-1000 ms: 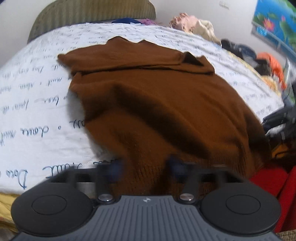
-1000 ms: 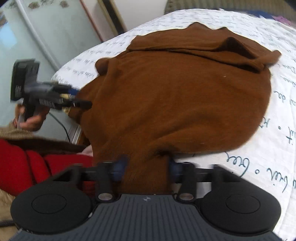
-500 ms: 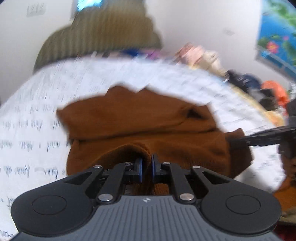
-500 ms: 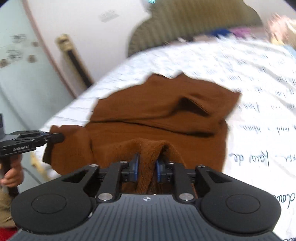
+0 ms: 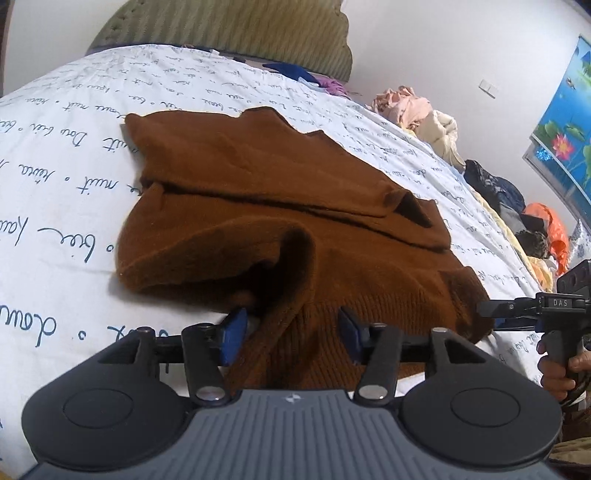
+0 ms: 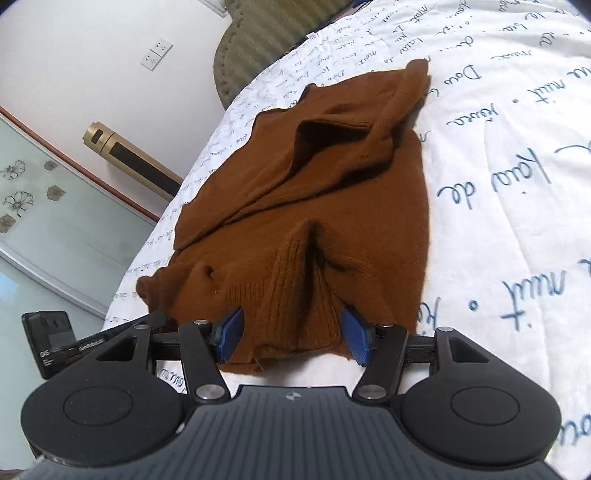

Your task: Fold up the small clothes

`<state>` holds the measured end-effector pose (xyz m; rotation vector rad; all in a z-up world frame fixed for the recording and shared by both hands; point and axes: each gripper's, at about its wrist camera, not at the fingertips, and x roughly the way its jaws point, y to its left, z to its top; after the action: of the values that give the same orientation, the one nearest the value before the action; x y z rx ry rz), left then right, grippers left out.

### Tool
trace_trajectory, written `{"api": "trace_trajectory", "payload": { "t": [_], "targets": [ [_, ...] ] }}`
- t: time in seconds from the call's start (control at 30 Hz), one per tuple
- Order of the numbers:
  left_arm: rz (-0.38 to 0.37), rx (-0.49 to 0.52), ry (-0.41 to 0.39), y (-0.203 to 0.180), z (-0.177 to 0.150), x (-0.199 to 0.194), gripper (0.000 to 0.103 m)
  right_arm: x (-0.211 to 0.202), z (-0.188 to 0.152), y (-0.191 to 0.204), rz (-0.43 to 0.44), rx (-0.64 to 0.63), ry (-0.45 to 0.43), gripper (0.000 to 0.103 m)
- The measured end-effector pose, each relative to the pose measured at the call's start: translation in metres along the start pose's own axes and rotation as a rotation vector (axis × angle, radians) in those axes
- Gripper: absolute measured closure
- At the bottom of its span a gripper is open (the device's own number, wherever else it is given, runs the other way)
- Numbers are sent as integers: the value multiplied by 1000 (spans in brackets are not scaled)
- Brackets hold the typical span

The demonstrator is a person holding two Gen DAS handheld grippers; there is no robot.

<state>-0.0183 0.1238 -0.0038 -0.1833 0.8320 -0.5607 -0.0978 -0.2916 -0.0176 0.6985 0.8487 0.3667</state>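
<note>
A brown knit sweater (image 5: pixel 258 192) (image 6: pixel 332 192) lies on the white bed sheet (image 5: pixel 55 184), its lower half folded up over the body. The ribbed hem forms a raised ridge at the near edge. My left gripper (image 5: pixel 291 336) sits over that hem near one corner, jaws opening, with the cloth loose between the blue pads (image 5: pixel 232 334). My right gripper (image 6: pixel 291 338) is at the other hem corner, jaws also opening, with a bunch of ribbing between its pads but not pinched. Each view shows the other gripper at its side: the right gripper (image 5: pixel 487 309) and the left gripper (image 6: pixel 155 318).
A padded olive headboard (image 5: pixel 236 26) stands at the far end of the bed. Piles of other clothes (image 5: pixel 417 110) line the bed's far right side. A gold tower appliance (image 6: pixel 125 147) and a frosted glass panel (image 6: pixel 55 229) stand beside the bed. A hand (image 5: pixel 557 369) holds the right gripper's handle.
Both grippers pinched the hem and carried it up over the sweater's body. Now their jaws have parted and the hem rests on the folded sweater.
</note>
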Motion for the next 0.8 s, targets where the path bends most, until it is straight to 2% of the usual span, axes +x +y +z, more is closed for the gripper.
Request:
{"api": "trace_trajectory", "payload": {
  "t": [0.1,0.13,0.17,0.23,0.33,0.6,0.7,0.8],
  "targets": [
    [6,7,4,-2,1,10,51,11,2,12,-37,-64,-11,44],
    [4,16,19,-4,2,13,65,14,2,18,-64,-101,-13,51],
    [2,26,35,-6,2,15,89,17,1,24,-99,-134,-14,70],
    [-9,32,48,-11,1,12,90,20,1,30,-121,-163,0,86],
    [-8,70,-5,-22,1,-10,91,9,0,35,-78,-176,-4,86],
    [-118,80,-212,-39,8,-110,91,-66,-2,74,134,-285,-101,87],
    [-142,64,-260,-38,12,-130,91,-85,-2,89,176,-333,-133,87],
    [-124,68,-286,-38,19,-132,91,-89,6,92,201,-324,-155,87]
  ]
}}
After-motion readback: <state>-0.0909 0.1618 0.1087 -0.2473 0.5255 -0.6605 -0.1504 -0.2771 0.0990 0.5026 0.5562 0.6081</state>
